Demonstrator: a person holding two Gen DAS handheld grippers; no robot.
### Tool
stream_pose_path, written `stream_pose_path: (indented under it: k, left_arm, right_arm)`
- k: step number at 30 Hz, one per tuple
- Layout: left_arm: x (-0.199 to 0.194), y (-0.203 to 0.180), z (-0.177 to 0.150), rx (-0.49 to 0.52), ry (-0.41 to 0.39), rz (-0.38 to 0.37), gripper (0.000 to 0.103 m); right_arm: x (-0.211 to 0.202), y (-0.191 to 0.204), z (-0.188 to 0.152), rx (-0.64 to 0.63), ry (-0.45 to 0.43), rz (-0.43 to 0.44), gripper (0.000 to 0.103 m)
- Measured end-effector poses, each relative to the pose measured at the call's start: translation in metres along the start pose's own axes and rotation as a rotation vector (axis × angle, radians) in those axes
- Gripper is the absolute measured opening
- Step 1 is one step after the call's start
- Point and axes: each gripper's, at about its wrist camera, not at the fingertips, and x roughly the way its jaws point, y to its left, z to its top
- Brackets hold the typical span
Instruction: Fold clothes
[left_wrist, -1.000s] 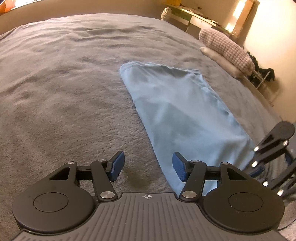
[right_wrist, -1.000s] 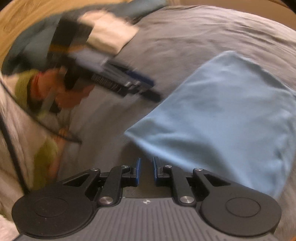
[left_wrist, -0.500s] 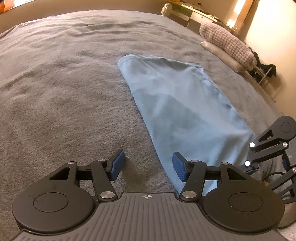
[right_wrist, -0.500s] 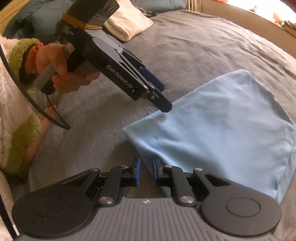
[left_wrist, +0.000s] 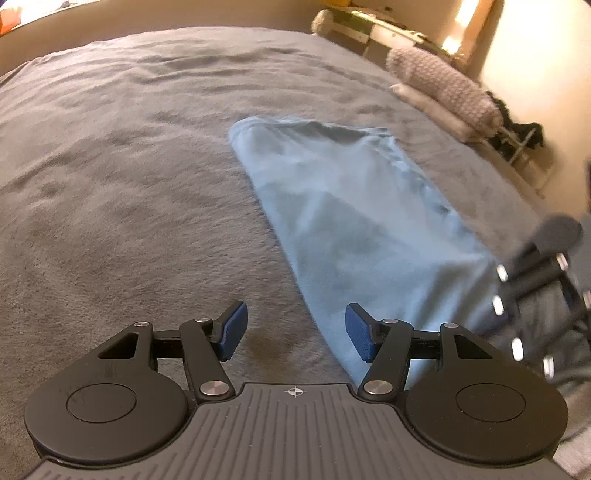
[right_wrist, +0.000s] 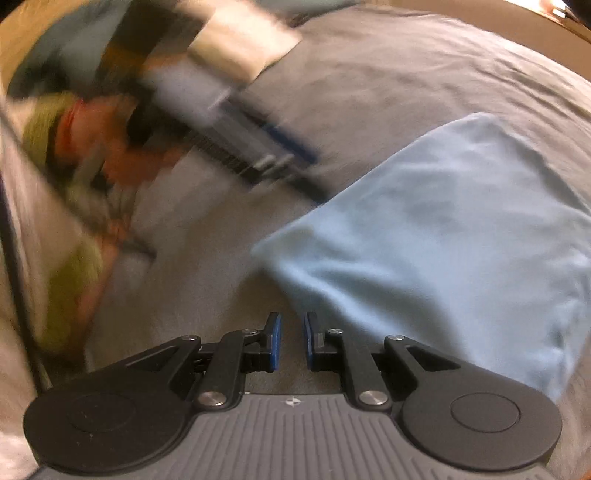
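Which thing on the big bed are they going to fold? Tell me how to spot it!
Look at the big grey blanket covering the whole bed. Near its middle lies a light blue garment, flat and already folded into a long strip. It is the only blue cloth there; the pillows at the far edge are pinkish and white.

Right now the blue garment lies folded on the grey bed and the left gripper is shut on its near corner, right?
Not quite. The left gripper is open, its jaws wide apart above the bed with nothing between them, as the left wrist view shows. The blue garment does lie folded on the grey bed.
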Motion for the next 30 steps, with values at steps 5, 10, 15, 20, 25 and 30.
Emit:
stream_pose_path:
  k: [5, 10, 15, 20, 25, 30]
  left_arm:
    - [-0.002, -0.012, -0.005, 0.041, 0.004, -0.052, 0.061]
    - [0.014, -0.031, -0.007, 0.113, 0.024, -0.075, 0.061]
    - [0.032, -0.034, -0.01, 0.173, 0.026, 0.047, 0.051]
    - [0.013, -0.009, 0.001, 0.058, -0.031, 0.061, 0.047]
    - [-0.001, -0.01, 0.009, 0.068, -0.038, 0.028, 0.043]
    - [-0.007, -0.018, 0.003, 0.101, 0.005, -0.06, 0.043]
  right_arm:
    - [-0.007, -0.023, 0.0, 0.115, -0.057, -0.033, 0.014]
    - [-0.015, -0.029, -0.017, 0.187, -0.055, -0.064, 0.014]
    - [-0.026, -0.046, -0.045, 0.339, -0.049, -0.147, 0.014]
    - [-0.033, -0.052, -0.058, 0.406, -0.075, -0.161, 0.014]
    - [-0.041, -0.056, -0.07, 0.465, -0.101, -0.17, 0.014]
    - [-0.04, -0.046, -0.055, 0.386, -0.12, -0.109, 0.014]
